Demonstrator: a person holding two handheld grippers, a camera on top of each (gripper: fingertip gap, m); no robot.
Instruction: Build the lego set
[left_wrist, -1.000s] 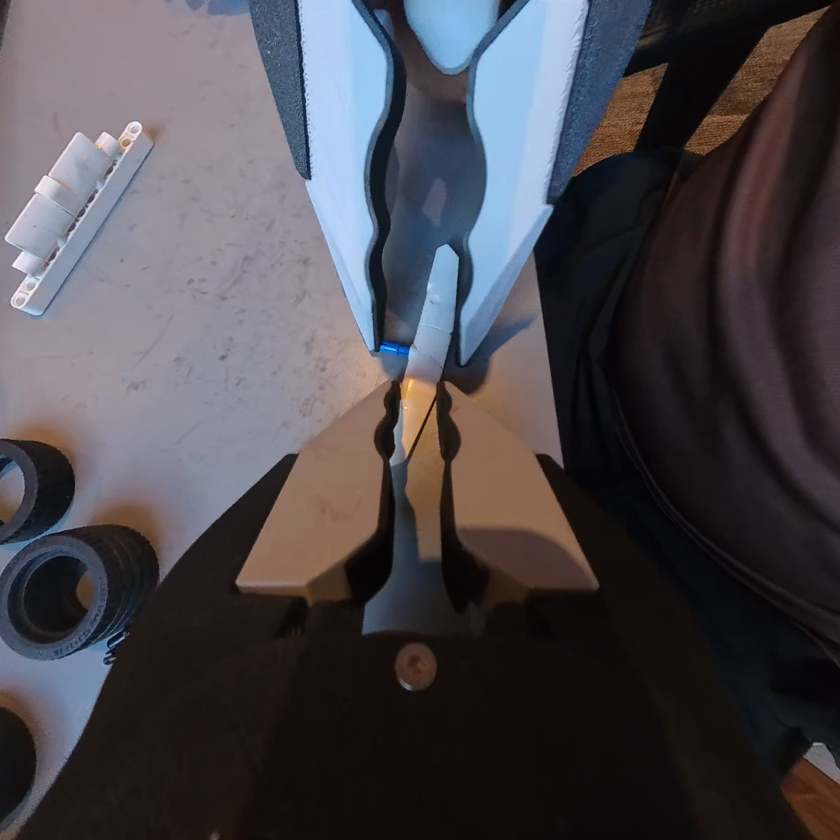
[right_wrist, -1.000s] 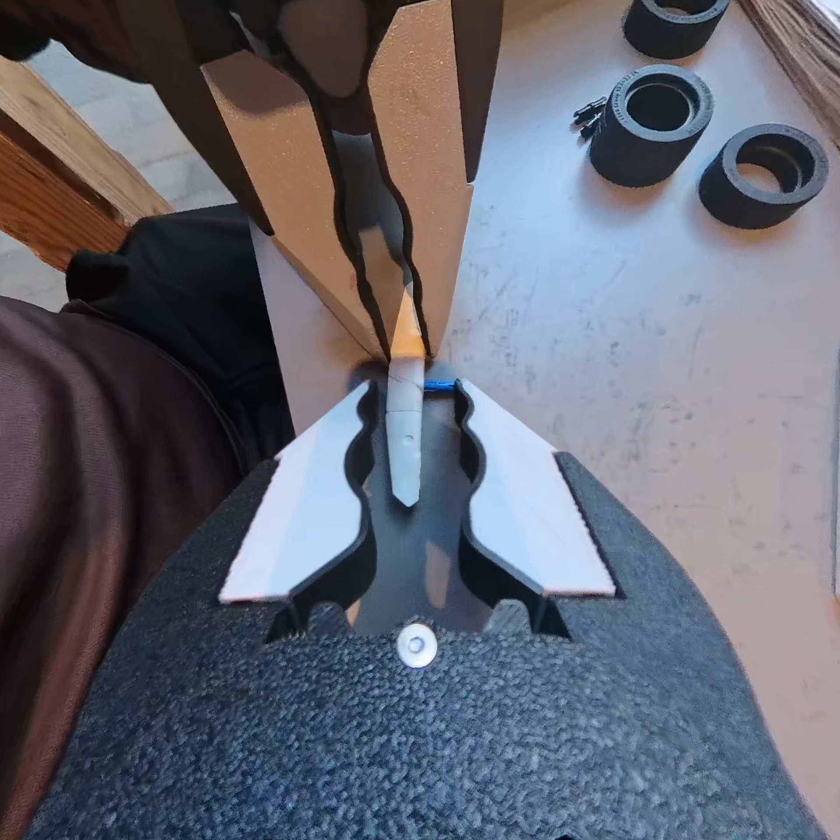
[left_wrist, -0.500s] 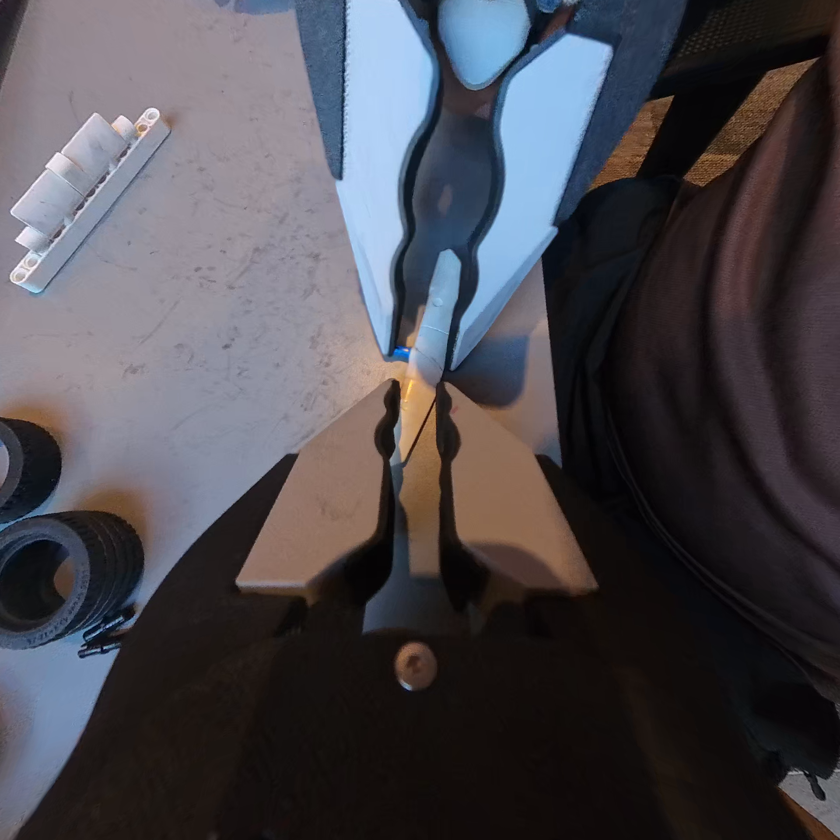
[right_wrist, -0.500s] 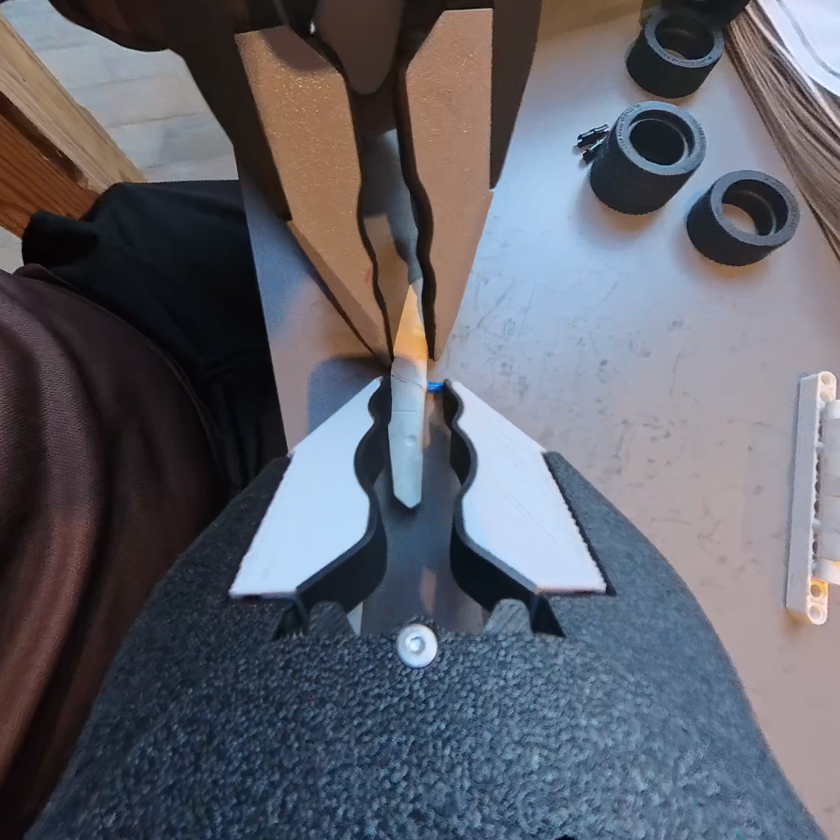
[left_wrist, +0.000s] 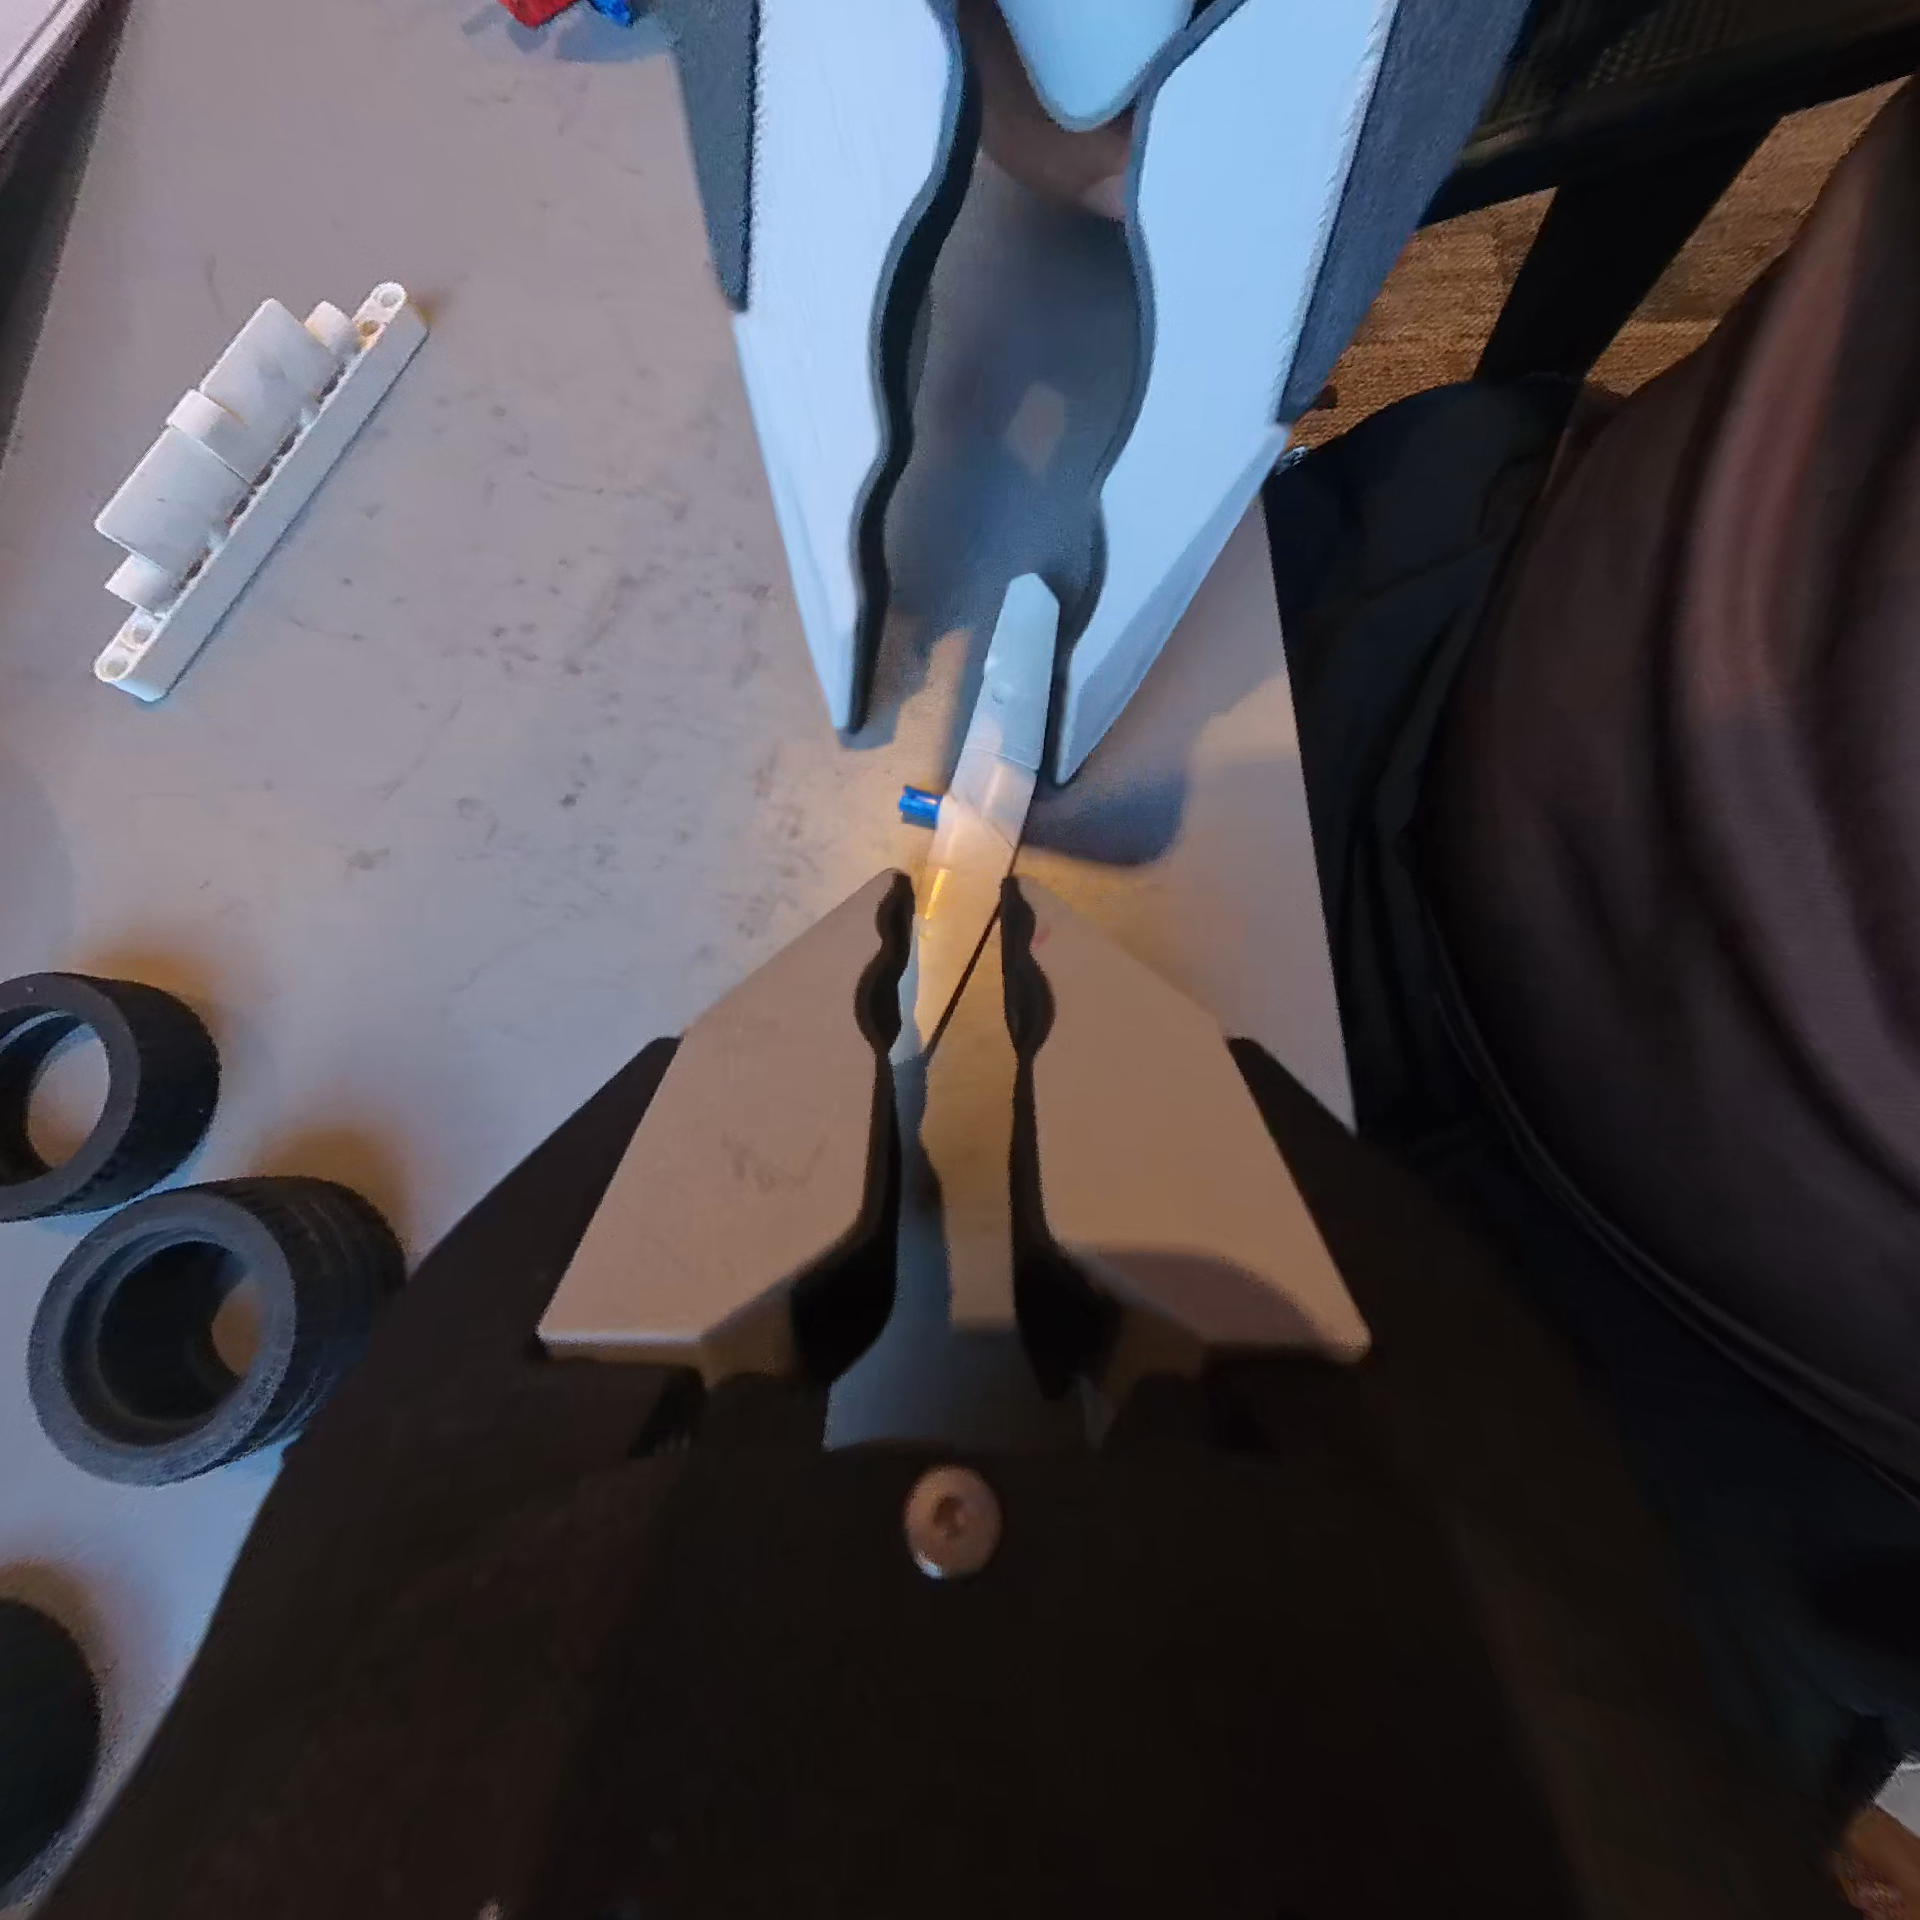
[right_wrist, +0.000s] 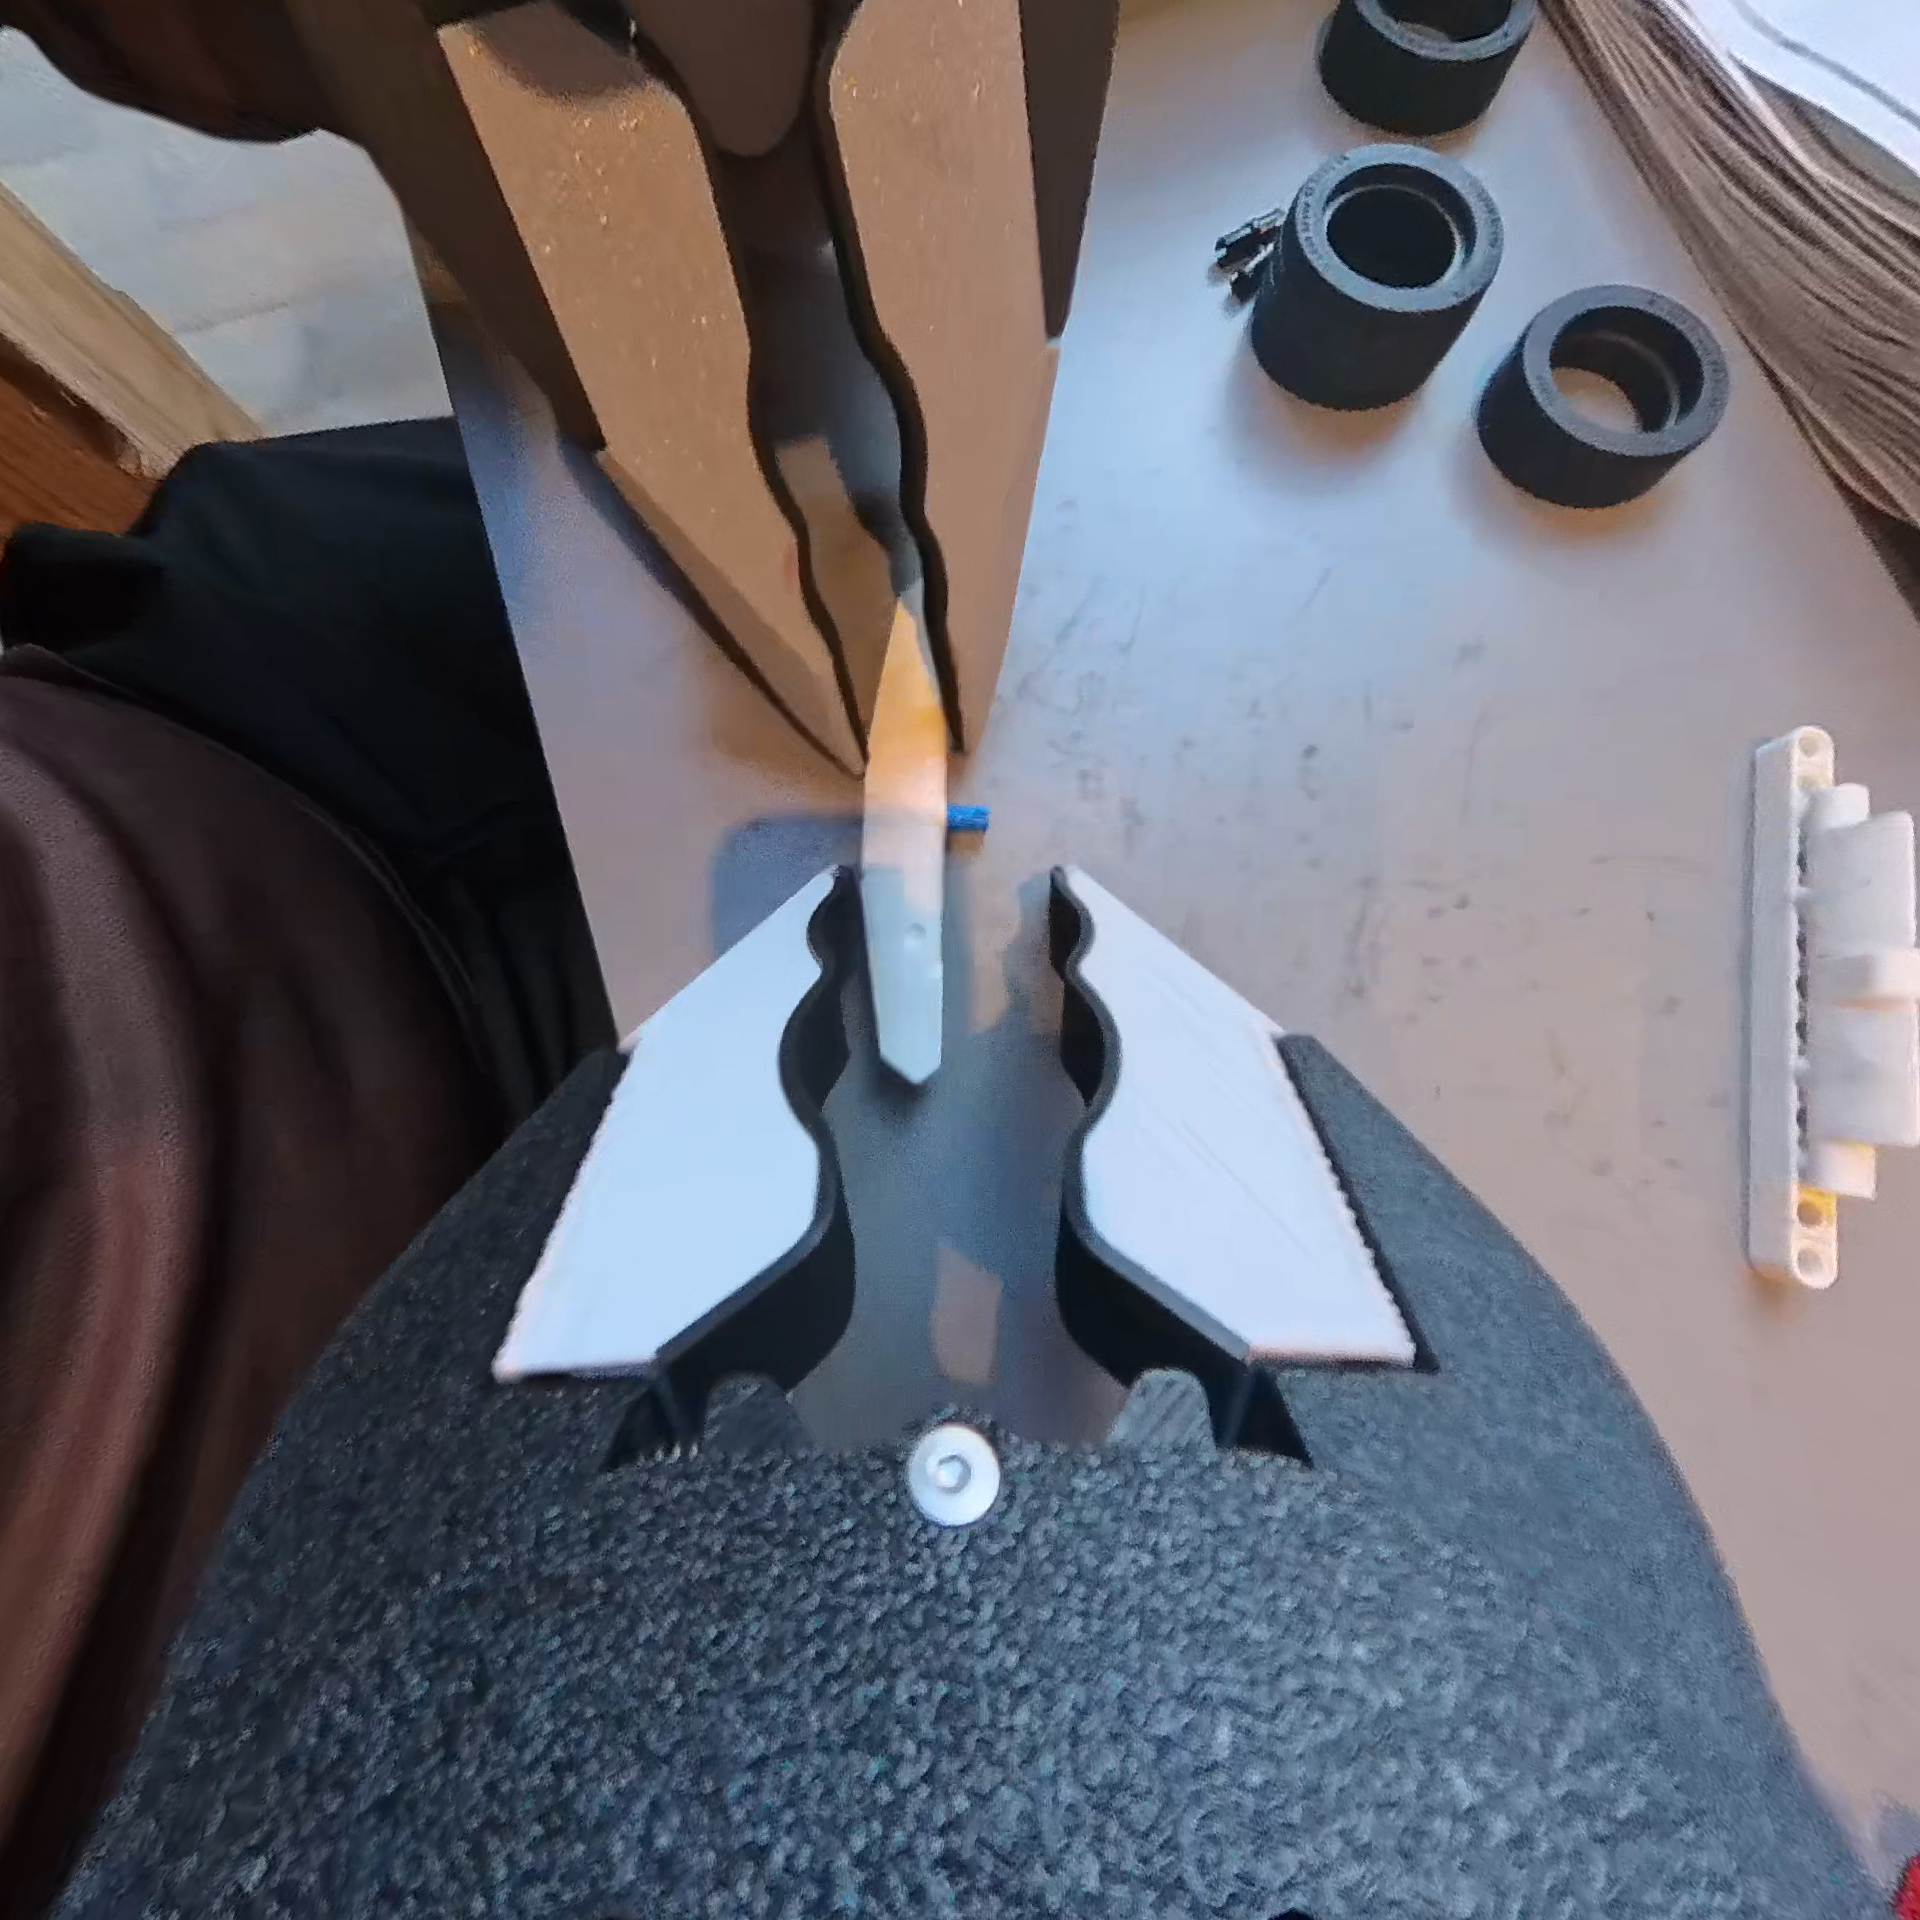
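A long thin white lego piece with a small blue pin sticking out of its side hangs above the table near its edge. My left gripper is shut on one end of it. My right gripper faces it tip to tip and is open; the piece's other end lies between its white fingers, close to one of them. The right wrist view shows the same: the piece and blue pin, my right gripper spread, and my left gripper pinching the far end.
A white beam assembly lies on the grey table. Black tyres and small black pins lie nearby. A person's dark-clothed body is past the table edge. My left and right fingertips are right by each other.
My right gripper has opened; its fingers were closed on the white piece and now stand apart. My left gripper still holds the piece. Both grippers have shifted slightly over the table.
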